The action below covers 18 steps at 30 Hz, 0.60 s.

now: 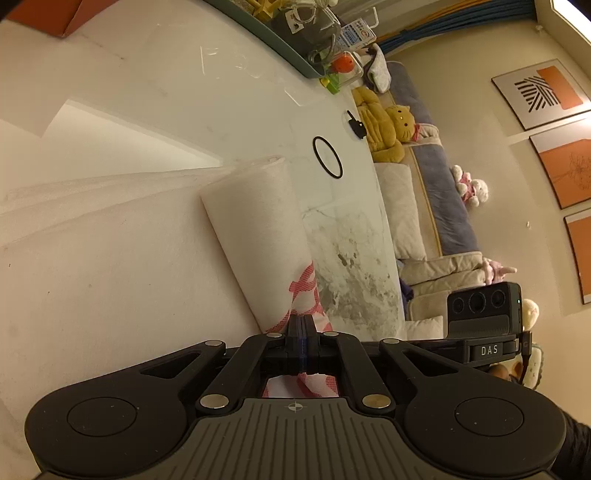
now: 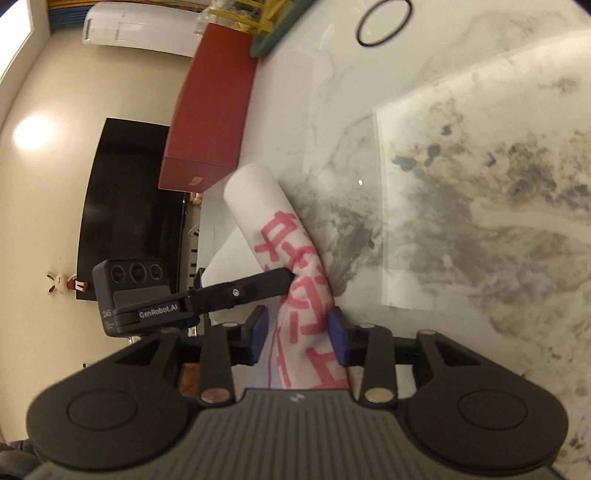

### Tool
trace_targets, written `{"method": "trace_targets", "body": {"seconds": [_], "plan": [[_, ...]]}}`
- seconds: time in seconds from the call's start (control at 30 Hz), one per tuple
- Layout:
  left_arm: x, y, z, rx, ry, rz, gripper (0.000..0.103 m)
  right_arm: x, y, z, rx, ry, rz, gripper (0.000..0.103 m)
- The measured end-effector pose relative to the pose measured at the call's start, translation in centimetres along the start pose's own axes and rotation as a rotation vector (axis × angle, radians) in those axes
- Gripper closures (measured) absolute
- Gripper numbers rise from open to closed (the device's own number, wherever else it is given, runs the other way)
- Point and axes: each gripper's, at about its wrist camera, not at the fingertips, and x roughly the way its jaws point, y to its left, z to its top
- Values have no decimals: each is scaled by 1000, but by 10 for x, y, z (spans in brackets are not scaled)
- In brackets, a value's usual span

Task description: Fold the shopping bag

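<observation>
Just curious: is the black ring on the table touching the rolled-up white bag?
Apart. The left wrist view shows bare table between the black ring and the end of the rolled bag.

Matt white cloth bag on glossy marble table.

Hiding the near end of the rolled shopping bag behind the right gripper's body. Cropping the black ring at the top edge. Reading too small to tell on the red box label. Blurring the tray contents.
</observation>
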Motion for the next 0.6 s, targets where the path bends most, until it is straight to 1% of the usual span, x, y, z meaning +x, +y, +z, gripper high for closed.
{"method": "trace_targets", "body": {"seconds": [0.1,0.13,0.17,0.2,0.23,0.3,0.4,0.47,0.53,0.6], "plan": [[0,1,-1,3,-9,-3,99,2,12,-3,-30,0,-26,65],[0,2,-1,-2,-10,-4,99,0,17,-2,-47,1,-51,67],[1,2,-1,-3,-11,-4,99,1,22,-2,-62,2,-91,81],[1,2,-1,-4,-11,-3,99,2,24,-4,-79,6,-154,92],[1,2,-2,-10,-11,-2,99,3,31,-6,-104,5,-190,90],[2,2,-3,-24,-12,-1,99,5,44,-10,-156,2,-253,91],[5,0,-6,-73,-19,7,99,19,92,-26,-423,-1,-477,93],[3,1,-8,-135,-31,3,99,39,126,-51,-725,-28,-675,96],[-1,0,-8,-180,-53,-10,99,64,155,-78,-1043,-50,-868,97],[-4,2,-9,-219,-69,-14,99,93,161,-111,-1369,-38,-1032,97]]}}
